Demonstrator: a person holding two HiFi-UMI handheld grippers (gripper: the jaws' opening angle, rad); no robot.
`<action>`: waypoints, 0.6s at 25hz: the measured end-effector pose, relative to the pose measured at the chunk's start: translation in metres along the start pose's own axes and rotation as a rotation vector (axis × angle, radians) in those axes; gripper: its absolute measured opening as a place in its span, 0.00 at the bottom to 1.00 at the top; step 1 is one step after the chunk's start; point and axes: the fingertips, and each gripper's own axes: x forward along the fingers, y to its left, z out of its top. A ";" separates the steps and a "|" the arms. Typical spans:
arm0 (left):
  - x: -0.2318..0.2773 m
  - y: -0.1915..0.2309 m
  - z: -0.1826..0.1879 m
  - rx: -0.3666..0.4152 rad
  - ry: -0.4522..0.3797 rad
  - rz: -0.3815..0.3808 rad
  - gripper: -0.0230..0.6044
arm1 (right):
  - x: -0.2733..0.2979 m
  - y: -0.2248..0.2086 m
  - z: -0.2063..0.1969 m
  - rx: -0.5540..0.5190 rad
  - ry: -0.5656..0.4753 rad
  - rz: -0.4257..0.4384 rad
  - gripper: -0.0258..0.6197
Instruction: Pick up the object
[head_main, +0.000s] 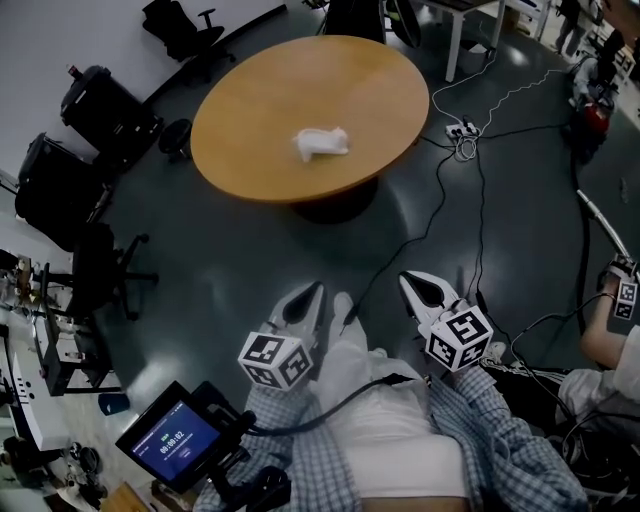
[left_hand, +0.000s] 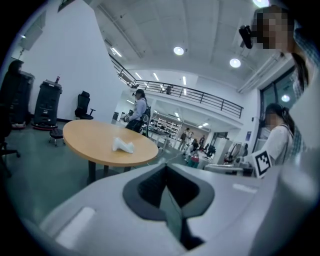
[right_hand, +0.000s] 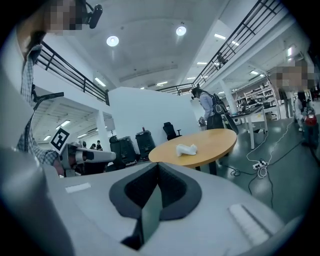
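Closest in, the person is holding both grippers low in front of a checked shirt (head_main: 500, 450), above the dark floor (head_main: 200, 260). The left gripper (head_main: 314, 290) is showing its fingers (left_hand: 150, 187) pressed together with nothing between them, and the right gripper (head_main: 406, 280) is likewise showing its fingers (right_hand: 172, 187) pressed together and empty. Both are pointing forward toward the round wooden table (head_main: 250, 120), and neither is reaching it. Black cables (head_main: 440, 200) are running across the floor between the grippers and the table's dark base. Farther out, the white object (head_main: 320, 143) is lying on the table top near its middle, slightly toward the right side, well apart from both pairs of fingers. In each gripper view it is sitting above and beyond the fingertips, a little left of them for the left gripper and a little right of them for the right gripper. Beyond the table, a black office chair (head_main: 185, 25) is standing by the wall.
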 end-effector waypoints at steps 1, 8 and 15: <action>0.002 0.001 0.001 0.001 -0.002 0.002 0.04 | 0.002 -0.002 0.001 -0.004 -0.001 -0.001 0.04; 0.010 0.005 0.003 0.008 -0.016 0.000 0.04 | 0.010 -0.005 0.003 -0.042 0.011 0.003 0.04; 0.072 0.058 0.031 -0.024 -0.027 -0.021 0.04 | 0.083 -0.041 0.027 -0.081 0.043 -0.015 0.04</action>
